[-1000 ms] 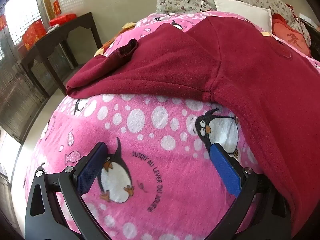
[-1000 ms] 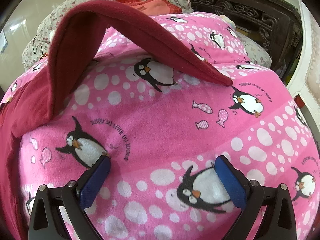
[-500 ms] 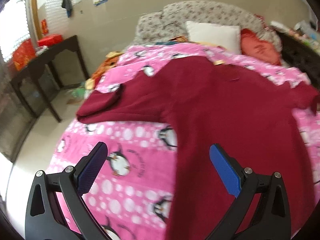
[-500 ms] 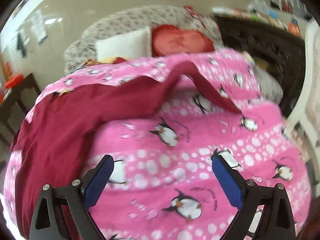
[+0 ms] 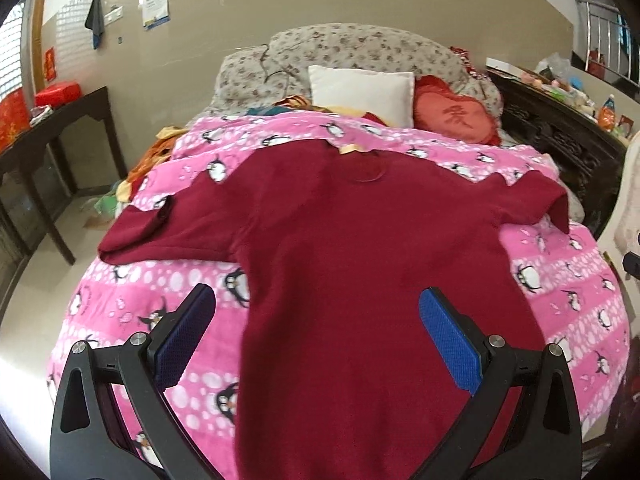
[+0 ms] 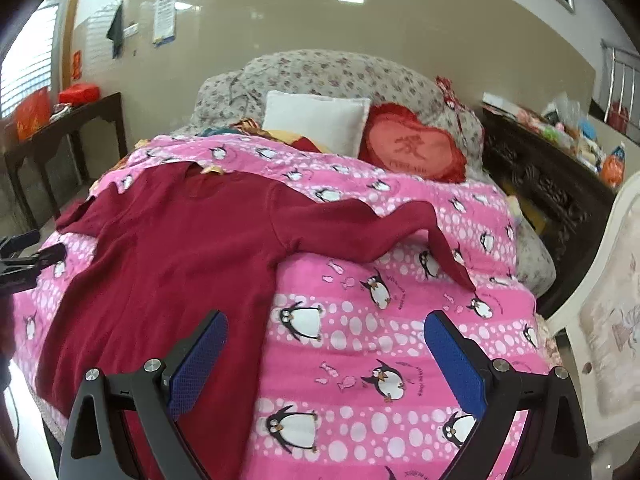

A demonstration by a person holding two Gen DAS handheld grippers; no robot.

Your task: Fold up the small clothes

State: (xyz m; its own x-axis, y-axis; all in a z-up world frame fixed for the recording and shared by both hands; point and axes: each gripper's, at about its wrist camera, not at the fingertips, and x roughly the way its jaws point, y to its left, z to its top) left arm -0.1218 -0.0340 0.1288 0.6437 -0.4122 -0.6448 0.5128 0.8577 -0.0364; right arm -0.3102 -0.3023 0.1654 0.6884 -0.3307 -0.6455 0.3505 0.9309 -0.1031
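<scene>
A dark red long-sleeved top lies spread flat on a pink penguin blanket, collar toward the pillows, both sleeves out to the sides. It also shows in the right wrist view, its right sleeve bent toward the bed's edge. My left gripper is open and empty, held above the top's lower body. My right gripper is open and empty, above the blanket beside the top's right side.
A white pillow, a red heart cushion and a flowered quilt lie at the head of the bed. A dark table stands left, a dark carved cabinet right, a white chair at the near right.
Both grippers have pulled back and up from close to the blanket. The whole top now shows, spread flat. Both stay open and empty.
</scene>
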